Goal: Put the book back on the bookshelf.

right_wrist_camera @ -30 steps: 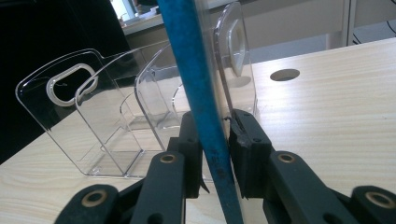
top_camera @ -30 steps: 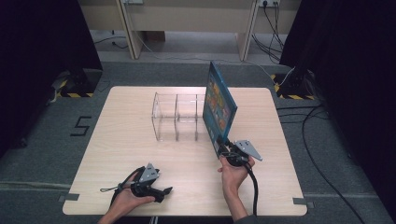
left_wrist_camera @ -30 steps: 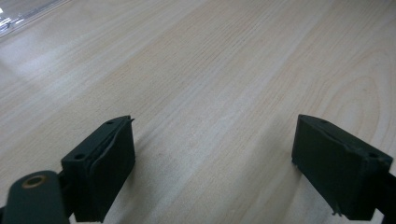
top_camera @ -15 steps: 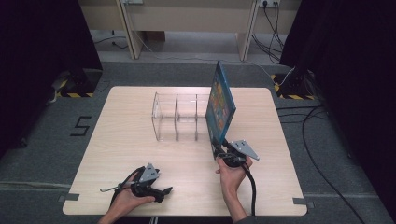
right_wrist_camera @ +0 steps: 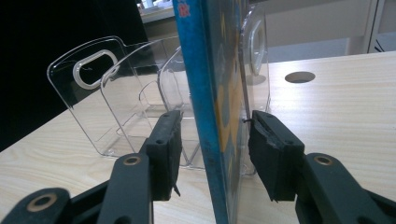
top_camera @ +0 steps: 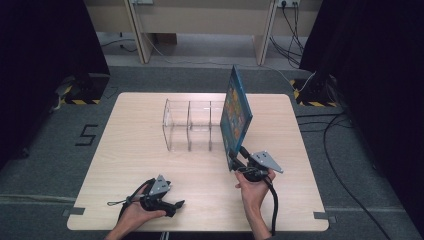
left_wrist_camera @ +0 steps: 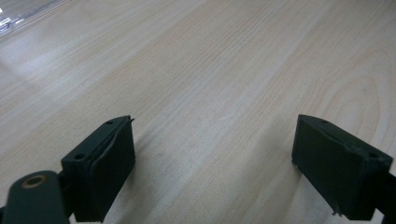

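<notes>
A blue picture book (top_camera: 236,116) stands on edge at the right end of a clear plastic rack (top_camera: 190,125) with several slots. My right gripper (top_camera: 235,159) sits at the book's near lower corner. In the right gripper view the book (right_wrist_camera: 210,70) rises between the jaws of that gripper (right_wrist_camera: 212,140), whose jaws have just been opening. The left pad stands clear of the spine and the right pad lies close to the cover, so the gripper is open. My left gripper (top_camera: 172,205) rests on the table near the front edge. Its jaws (left_wrist_camera: 212,158) are open over bare wood.
The light wooden table (top_camera: 125,150) has bare room left of and in front of the rack (right_wrist_camera: 107,93). A round cable hole (right_wrist_camera: 299,77) lies beyond the book. Dark curtains and floor cables surround the table.
The right gripper's jaws have spread apart around the book's lower corner, and the book now stands a little steeper. The left hand and gripper have stayed put.
</notes>
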Demonstrator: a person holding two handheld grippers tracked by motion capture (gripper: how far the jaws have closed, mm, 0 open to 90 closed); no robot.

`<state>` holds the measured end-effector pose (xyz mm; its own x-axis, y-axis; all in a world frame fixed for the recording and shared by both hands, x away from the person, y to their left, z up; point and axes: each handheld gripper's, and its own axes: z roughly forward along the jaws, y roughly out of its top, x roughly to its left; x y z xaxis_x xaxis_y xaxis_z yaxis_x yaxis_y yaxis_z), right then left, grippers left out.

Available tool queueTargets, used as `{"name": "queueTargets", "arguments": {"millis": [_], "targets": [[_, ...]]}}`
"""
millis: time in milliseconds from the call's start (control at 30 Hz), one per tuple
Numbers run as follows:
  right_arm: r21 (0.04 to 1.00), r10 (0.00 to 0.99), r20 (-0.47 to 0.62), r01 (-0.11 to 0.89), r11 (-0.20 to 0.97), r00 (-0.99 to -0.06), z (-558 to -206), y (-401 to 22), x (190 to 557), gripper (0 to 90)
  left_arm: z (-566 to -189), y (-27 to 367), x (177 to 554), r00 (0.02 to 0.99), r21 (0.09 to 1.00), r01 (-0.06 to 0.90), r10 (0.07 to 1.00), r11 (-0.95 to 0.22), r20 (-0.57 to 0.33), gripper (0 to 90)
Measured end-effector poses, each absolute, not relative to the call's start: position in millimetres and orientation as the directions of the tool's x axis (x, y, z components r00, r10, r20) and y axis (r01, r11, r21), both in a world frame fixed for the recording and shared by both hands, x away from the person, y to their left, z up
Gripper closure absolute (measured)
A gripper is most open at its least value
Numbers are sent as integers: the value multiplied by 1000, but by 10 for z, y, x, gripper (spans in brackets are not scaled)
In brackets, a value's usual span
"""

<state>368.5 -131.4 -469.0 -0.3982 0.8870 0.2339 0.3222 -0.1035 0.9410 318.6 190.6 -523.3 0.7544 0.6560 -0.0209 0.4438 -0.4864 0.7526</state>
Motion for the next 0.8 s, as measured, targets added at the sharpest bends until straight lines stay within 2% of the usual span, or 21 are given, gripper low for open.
{"name": "queueTargets", "arguments": {"millis": [100, 800], "targets": [[945, 892, 208, 318, -77, -400, -4684, -1324, 3671, 510, -5233, 1906, 3186, 754, 753, 444, 656, -486, -21, 122], [951, 875, 206, 300, -74, -438, -4661, -1462, 3611, 368, -5234, 1905, 3186, 754, 753, 445, 657, -484, -23, 123]]}}
